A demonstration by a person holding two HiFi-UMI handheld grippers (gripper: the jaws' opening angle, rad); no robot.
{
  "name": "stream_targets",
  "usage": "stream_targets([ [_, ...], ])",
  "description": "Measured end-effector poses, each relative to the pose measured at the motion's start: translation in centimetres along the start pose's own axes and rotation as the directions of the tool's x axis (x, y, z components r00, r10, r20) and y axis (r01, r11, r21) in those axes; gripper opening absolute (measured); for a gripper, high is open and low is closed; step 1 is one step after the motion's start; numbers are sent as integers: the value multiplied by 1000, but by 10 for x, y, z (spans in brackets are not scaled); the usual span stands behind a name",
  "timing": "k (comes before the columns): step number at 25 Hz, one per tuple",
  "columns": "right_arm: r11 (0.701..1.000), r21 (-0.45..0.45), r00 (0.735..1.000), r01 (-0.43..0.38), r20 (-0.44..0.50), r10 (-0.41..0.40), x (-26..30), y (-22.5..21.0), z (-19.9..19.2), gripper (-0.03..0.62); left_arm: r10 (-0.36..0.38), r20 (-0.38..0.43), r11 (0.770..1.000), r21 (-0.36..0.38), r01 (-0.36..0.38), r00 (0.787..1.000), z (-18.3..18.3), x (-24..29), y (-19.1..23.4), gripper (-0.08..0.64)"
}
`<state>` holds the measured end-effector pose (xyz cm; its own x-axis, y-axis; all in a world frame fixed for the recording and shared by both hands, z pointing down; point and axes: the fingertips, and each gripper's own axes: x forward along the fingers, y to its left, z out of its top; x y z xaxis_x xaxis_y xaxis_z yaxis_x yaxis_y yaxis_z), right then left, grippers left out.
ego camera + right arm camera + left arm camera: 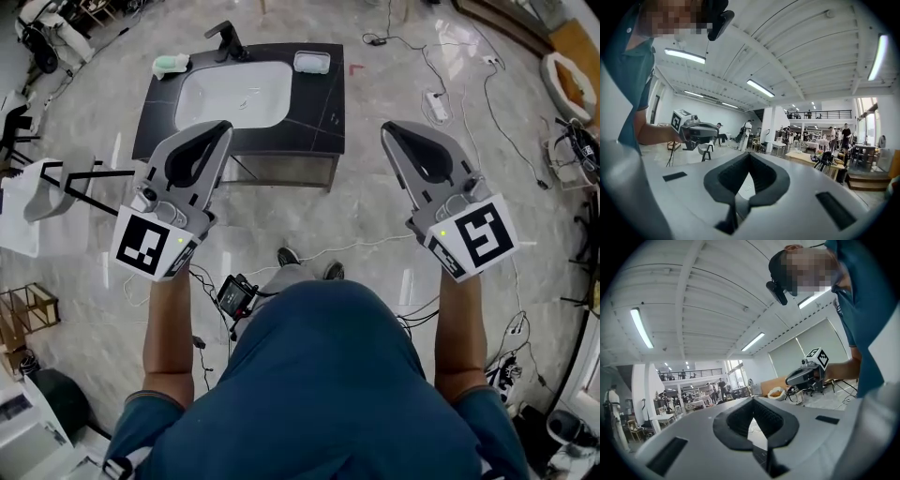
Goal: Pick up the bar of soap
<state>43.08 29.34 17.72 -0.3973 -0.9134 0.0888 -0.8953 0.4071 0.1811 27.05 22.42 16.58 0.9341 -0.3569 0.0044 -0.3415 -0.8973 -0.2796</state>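
A black washstand (322,117) with a white sink (234,94) and a dark faucet (228,41) stands ahead in the head view. On its back left corner lies a pale green bar of soap (172,64). A clear dish (311,62) sits on the back right. My left gripper (225,127) is held level in front of the stand's left side, jaws shut and empty. My right gripper (386,128) hangs off the stand's right, also shut and empty. Both are well short of the soap. The left gripper (752,398) and right gripper (749,153) views show only the hall.
Cables and a power strip (437,105) trail over the marble floor to the right. A black-framed stand (75,178) and a wooden rack (23,314) are at the left. My shoes (309,267) are just short of the washstand. People and tables show far off in the gripper views.
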Motion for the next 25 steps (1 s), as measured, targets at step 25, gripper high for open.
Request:
stream_targets([
  [25, 985, -28, 985, -172, -3, 172, 168, 22, 11, 15, 181, -33, 983, -18, -181, 983, -50, -55, 137, 2],
])
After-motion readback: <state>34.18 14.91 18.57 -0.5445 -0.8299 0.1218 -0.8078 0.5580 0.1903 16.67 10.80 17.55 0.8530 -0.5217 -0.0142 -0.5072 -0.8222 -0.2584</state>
